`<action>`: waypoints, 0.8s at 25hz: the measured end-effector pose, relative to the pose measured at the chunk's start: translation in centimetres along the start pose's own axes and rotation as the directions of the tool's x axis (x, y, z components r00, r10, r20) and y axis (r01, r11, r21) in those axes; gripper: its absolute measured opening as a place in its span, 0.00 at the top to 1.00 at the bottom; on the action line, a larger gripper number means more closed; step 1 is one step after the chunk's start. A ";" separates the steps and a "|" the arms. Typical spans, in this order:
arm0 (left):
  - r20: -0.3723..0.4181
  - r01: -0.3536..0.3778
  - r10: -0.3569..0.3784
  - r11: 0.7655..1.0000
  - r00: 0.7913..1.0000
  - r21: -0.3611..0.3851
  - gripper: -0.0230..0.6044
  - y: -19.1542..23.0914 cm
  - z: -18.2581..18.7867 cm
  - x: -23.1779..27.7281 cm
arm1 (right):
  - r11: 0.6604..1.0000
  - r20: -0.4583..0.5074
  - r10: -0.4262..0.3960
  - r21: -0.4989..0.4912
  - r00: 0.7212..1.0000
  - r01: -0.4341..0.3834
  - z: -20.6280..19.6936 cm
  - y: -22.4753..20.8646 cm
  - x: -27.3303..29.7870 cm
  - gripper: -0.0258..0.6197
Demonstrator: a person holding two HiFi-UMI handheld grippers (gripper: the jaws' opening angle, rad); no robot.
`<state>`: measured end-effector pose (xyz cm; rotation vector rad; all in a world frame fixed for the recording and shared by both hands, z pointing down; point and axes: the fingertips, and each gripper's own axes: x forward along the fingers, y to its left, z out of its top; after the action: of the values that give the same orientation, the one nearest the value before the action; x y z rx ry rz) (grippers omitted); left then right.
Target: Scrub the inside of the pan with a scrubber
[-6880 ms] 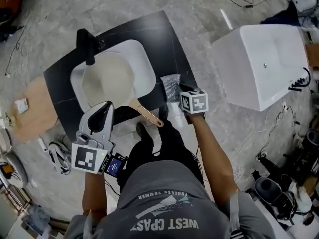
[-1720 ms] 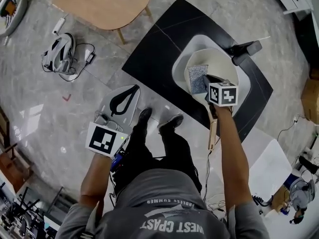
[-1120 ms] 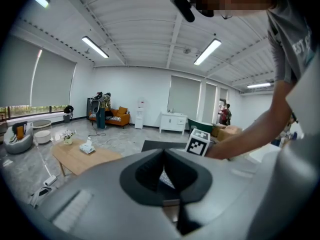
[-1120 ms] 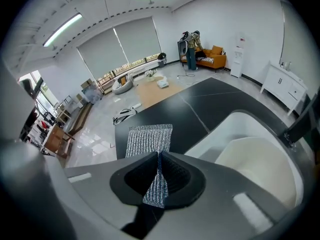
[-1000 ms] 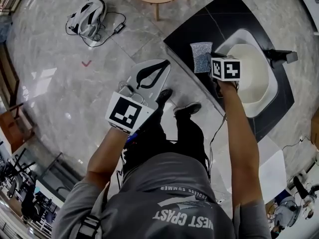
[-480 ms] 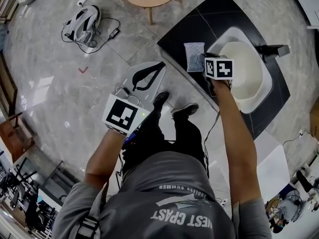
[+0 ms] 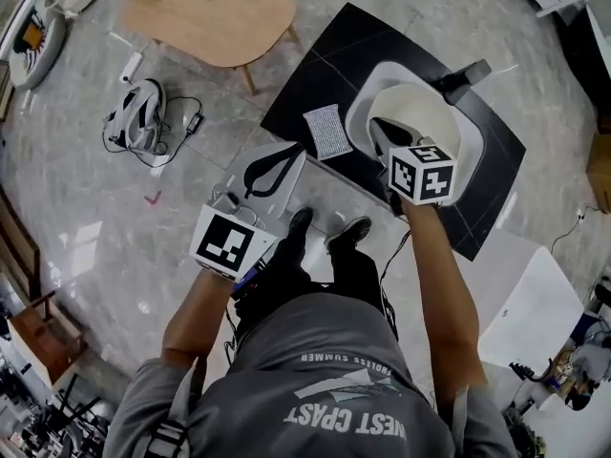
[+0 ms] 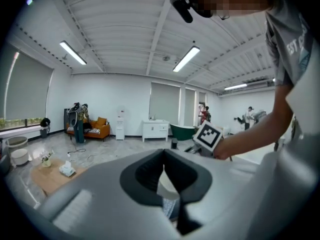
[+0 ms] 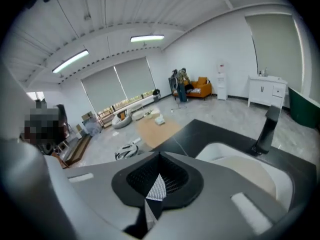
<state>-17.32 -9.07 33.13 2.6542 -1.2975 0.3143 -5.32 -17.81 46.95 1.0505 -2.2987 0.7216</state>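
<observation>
A cream pan point(image 7: 412, 113) sits in the white sink point(image 7: 368, 89) of a black counter point(image 7: 325, 55). The grey scrubber point(image 7: 326, 132) lies flat on that counter, left of the sink, with nothing touching it. My right gripper point(image 7: 378, 130) hovers over the pan's near side. Its jaws have just been closing and now stand shut with nothing between them. In the right gripper view the scrubber point(image 9: 157, 188) shows below through the jaws' loop. My left gripper point(image 7: 298, 152) hangs shut and empty over the floor, near the counter's front corner.
A black tap point(image 7: 465, 74) stands at the sink's far side. A wooden table point(image 7: 212, 22) is beyond the counter, and a white headset with cables point(image 7: 138, 117) lies on the floor. A white box point(image 7: 535, 303) stands at lower right. The person's shoes point(image 7: 325, 229) are by the counter.
The right gripper has let go of the scrubber, which now lies on the counter. That gripper has lifted and moved over the pan. The left gripper has risen a little.
</observation>
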 end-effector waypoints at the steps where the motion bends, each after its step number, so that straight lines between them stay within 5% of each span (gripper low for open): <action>1: 0.010 0.024 -0.024 1.000 1.000 0.017 0.96 -0.6 0.9 0.3 | 1.000 0.054 -0.003 -0.006 0.999 0.004 1.2 0.3 -1.9 0.96; 6: 0.051 0.121 -0.125 0.989 0.991 0.079 0.96 -4.0 5.2 0.6 | 0.995 0.301 -0.074 -0.041 0.951 0.090 5.3 1.5 -13.4 0.96; 11: 0.069 0.211 -0.221 0.970 0.973 0.124 0.96 -7.8 8.1 1.0 | 0.974 0.474 -0.190 -0.019 0.860 0.226 6.7 2.0 -24.3 0.96; 16: 0.073 0.298 -0.314 0.938 0.946 0.178 0.96 -11.2 10.0 2.0 | 0.940 0.563 -0.305 0.045 0.768 0.340 5.6 2.6 -32.9 0.96; 20: 0.079 0.350 -0.372 0.914 0.925 0.206 0.96 -13.8 11.0 1.9 | 0.918 0.565 -0.362 0.077 0.741 0.389 3.2 3.7 -36.8 0.96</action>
<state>-3.98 -4.80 22.23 3.0413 -0.8057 0.2416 12.08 1.29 20.28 1.8435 -2.4195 0.1887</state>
